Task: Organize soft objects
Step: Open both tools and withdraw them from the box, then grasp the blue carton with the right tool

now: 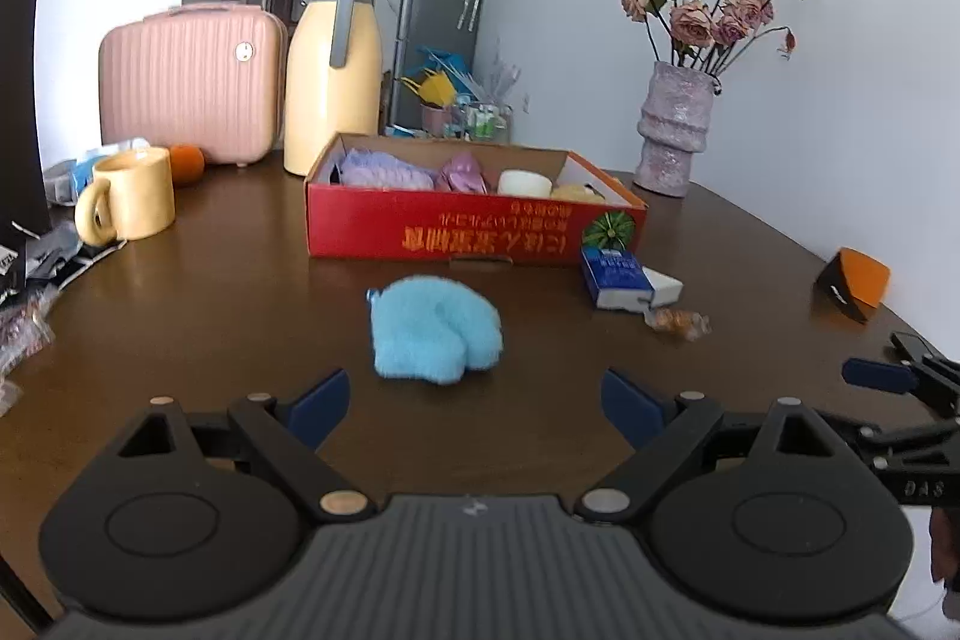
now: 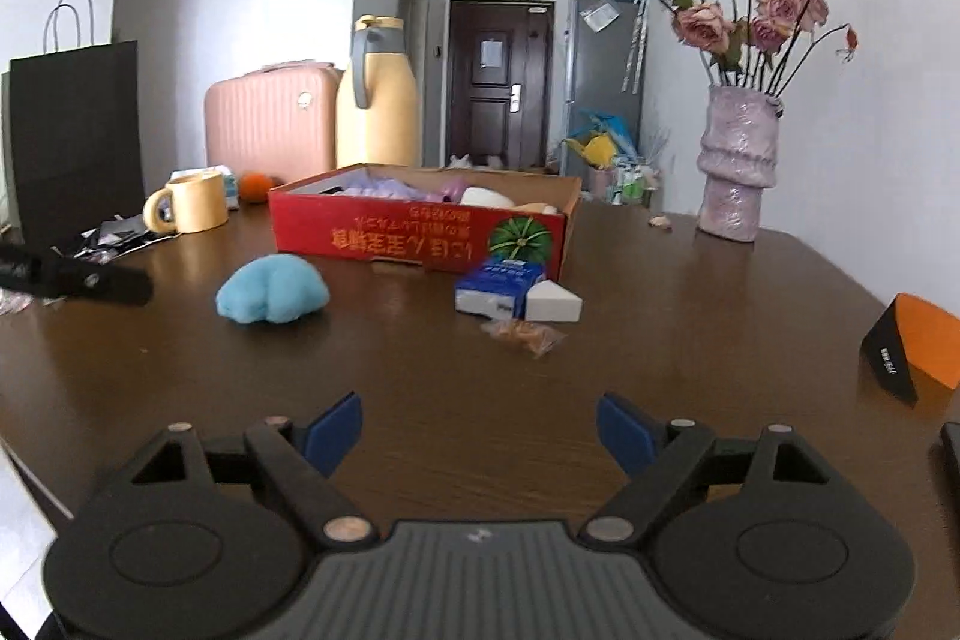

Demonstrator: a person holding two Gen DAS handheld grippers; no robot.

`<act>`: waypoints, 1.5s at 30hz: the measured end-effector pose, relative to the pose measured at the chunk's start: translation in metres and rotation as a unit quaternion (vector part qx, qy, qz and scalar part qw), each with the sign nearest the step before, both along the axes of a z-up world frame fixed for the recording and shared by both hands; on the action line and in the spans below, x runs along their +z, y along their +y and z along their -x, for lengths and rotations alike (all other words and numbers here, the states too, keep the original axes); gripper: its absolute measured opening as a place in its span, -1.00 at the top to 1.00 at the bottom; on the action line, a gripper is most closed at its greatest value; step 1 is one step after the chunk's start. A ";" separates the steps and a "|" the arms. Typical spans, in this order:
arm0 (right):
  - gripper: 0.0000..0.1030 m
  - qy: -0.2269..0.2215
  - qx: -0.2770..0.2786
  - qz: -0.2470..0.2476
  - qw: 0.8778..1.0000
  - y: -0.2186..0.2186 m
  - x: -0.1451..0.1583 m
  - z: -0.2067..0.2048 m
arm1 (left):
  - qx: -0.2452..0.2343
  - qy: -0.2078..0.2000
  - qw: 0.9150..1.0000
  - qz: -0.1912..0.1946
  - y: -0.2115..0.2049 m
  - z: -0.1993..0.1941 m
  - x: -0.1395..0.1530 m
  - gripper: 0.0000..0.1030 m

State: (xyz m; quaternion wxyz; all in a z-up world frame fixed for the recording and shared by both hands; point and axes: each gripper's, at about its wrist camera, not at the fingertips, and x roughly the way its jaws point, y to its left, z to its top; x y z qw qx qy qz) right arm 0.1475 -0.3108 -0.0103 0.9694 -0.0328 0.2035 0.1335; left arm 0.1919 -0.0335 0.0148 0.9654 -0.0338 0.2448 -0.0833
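Blue plush mitt (image 1: 435, 331) lies on desk (image 1: 240, 280) dead ahead of your left claw (image 1: 474, 400), near side of red box (image 1: 474, 220). Left claw nearer. Both claws released, empty; right claw (image 2: 480, 427) sits off to mitt's right.

Bare worktop (image 1: 240, 280) lies open up to the blue plush (image 1: 433, 334). Behind it the red box (image 1: 474, 226) blocks passage (tissue pack (image 1: 618, 277) and wrapped snack (image 1: 678, 322) crowd the right).
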 end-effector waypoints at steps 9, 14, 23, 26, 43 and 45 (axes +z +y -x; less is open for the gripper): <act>-0.55 0.016 -0.013 -0.035 0.999 -0.011 -0.002 -0.033 | -0.015 0.026 1.000 -0.001 -0.024 -0.037 -0.005 -0.77; -0.24 0.037 -0.004 -0.068 0.997 -0.018 0.001 -0.073 | -0.020 0.029 0.999 0.000 -0.038 -0.068 -0.006 -0.66; -0.10 0.062 0.019 -0.061 0.996 0.003 0.010 -0.191 | -0.019 0.030 0.999 0.001 -0.045 -0.110 -0.012 -0.47; 0.16 0.080 0.009 -0.022 0.997 0.021 0.004 -0.228 | 0.002 0.022 1.000 0.005 -0.035 -0.121 -0.010 -0.44; 0.11 0.037 0.159 0.016 0.986 0.064 0.003 -0.147 | -0.074 0.072 0.995 0.016 -0.039 -0.202 -0.011 0.12; 0.14 0.089 0.111 -0.090 0.986 0.042 -0.002 -0.148 | -0.094 0.097 0.991 0.022 -0.048 -0.215 -0.020 0.30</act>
